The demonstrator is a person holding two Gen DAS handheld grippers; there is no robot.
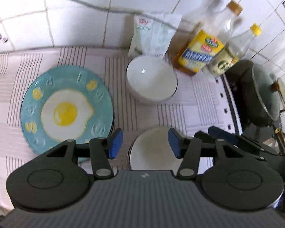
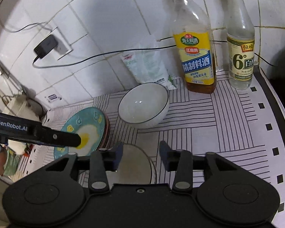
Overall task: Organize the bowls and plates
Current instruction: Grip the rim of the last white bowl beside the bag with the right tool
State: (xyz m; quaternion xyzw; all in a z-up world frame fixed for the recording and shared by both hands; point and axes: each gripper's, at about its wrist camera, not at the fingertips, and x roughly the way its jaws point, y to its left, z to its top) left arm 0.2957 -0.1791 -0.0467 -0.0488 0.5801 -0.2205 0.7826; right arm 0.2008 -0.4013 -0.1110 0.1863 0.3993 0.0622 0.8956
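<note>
A striped cloth (image 1: pixel 161 114) covers a counter below a white tiled wall. In the left wrist view, the left gripper (image 1: pixel 145 144) sits low in the frame, jaws spread and holding nothing, above a white bowl (image 1: pixel 152 152). A blue egg plate (image 1: pixel 66 106) lies at centre left, a second white bowl (image 1: pixel 152 79) above centre, two bottles (image 1: pixel 205 47) at upper right. In the right wrist view, the right gripper (image 2: pixel 140 155) is also spread and empty, over the near bowl.
</note>
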